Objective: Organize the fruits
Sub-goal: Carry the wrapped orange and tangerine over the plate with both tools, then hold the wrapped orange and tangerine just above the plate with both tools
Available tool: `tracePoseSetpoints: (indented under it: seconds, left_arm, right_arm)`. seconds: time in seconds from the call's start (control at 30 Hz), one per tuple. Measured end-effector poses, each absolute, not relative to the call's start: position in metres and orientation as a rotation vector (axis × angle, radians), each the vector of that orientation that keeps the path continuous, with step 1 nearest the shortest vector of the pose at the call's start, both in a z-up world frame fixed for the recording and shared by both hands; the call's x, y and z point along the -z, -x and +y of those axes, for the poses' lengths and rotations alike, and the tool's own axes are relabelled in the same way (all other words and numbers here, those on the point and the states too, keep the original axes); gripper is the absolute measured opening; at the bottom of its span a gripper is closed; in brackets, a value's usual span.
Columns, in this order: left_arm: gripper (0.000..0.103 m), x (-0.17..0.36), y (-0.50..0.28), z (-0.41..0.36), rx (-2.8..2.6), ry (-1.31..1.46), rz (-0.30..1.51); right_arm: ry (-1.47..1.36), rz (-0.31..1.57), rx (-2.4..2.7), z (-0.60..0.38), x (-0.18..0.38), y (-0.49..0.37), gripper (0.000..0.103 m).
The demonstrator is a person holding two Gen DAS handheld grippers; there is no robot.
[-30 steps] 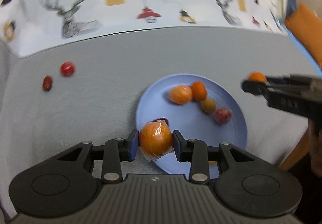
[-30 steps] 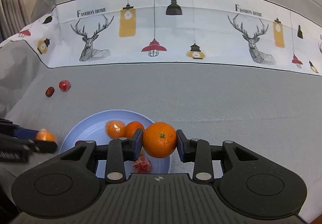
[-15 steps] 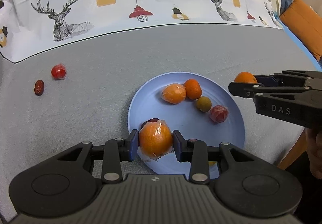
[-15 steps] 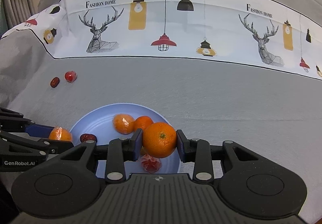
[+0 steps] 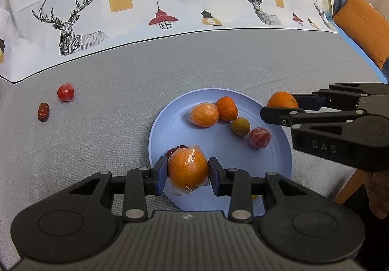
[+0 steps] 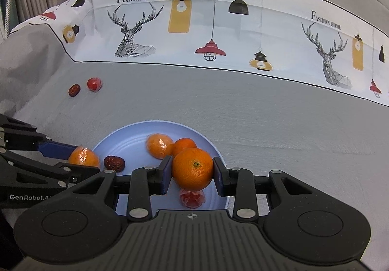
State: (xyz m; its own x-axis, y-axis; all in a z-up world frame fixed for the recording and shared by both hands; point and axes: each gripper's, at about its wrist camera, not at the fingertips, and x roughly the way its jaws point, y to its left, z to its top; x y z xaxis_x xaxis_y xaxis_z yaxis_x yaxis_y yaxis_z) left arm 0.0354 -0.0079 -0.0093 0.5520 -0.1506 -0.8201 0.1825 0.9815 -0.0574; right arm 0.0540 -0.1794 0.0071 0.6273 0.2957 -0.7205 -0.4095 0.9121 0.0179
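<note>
Our left gripper [image 5: 188, 172] is clamped on a wrapped orange [image 5: 187, 168], both pads pressing its sides, and we hold it over the near edge of the blue plate [image 5: 218, 156]. Just behind that fruit a dark red date [image 5: 175, 149] lies on the plate. Farther back on the plate we see another wrapped orange [image 5: 204, 115] touching a bare small orange [image 5: 226, 108], then a greenish-brown round fruit [image 5: 240, 126] and a wrapped red fruit [image 5: 259, 137]. Our right gripper [image 5: 279, 106] reaches in from the right over the plate's far rim, gripping a bare orange [image 5: 282, 100]. Off to the left on the grey cloth [image 5: 109, 105] lie a wrapped red fruit [image 5: 65, 92] and a second date [image 5: 43, 112], near each other and well apart from the plate.

From the right wrist, we see our right gripper [image 6: 192, 175] clamped on the bare orange [image 6: 192, 168], stem end toward us, above the plate [image 6: 126, 142]. Under it lies the wrapped red fruit [image 6: 192, 198]; behind it sit the small orange [image 6: 184, 145] and the wrapped orange [image 6: 159, 145]. At the left, our left gripper [image 6: 80, 160] holds its wrapped orange [image 6: 83, 157] at the plate's edge, beside the date [image 6: 114, 163]. The two loose fruits [image 6: 85, 86] lie far left on the cloth.
</note>
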Motion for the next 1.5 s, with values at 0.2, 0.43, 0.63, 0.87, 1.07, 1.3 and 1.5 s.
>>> tracePoseSetpoints:
  seconds: [0.2,0.43,0.63,0.87,1.07,1.3,1.5]
  left_arm:
    - [0.04,0.0091,-0.0346,-0.0099,0.203,-0.04,0.963]
    - [0.04,0.0084,-0.0344,-0.0104,0.213,-0.029,0.956]
    - [0.04,0.008,-0.0349,-0.0113,0.218,-0.018,0.955]
    - [0.04,0.0086,-0.0353,-0.0124,0.224,-0.018,0.954]
    - [0.04,0.0085,-0.0351,-0.0134,0.226,-0.017,0.951]
    - [0.04,0.007,-0.0343,-0.0141,0.23,-0.014,0.944]
    - [0.04,0.0068,-0.0341,-0.0141,0.234,-0.015,0.94]
  right_arm:
    - [0.167,0.797,-0.415,-0.1759,-0.0058,-0.0529,0.037]
    - [0.172,0.8,-0.42,-0.1748,-0.005,-0.0525,0.037]
    - [0.173,0.799,-0.42,-0.1742,-0.0048,-0.0524,0.037]
    - [0.18,0.797,-0.425,-0.1726,-0.0037,-0.0511,0.037]
    - [0.188,0.795,-0.43,-0.1725,-0.0037,-0.0511,0.037]
    - [0.192,0.795,-0.431,-0.172,-0.0032,-0.0508,0.037]
    - [0.196,0.794,-0.433,-0.1712,-0.0034,-0.0502,0.037]
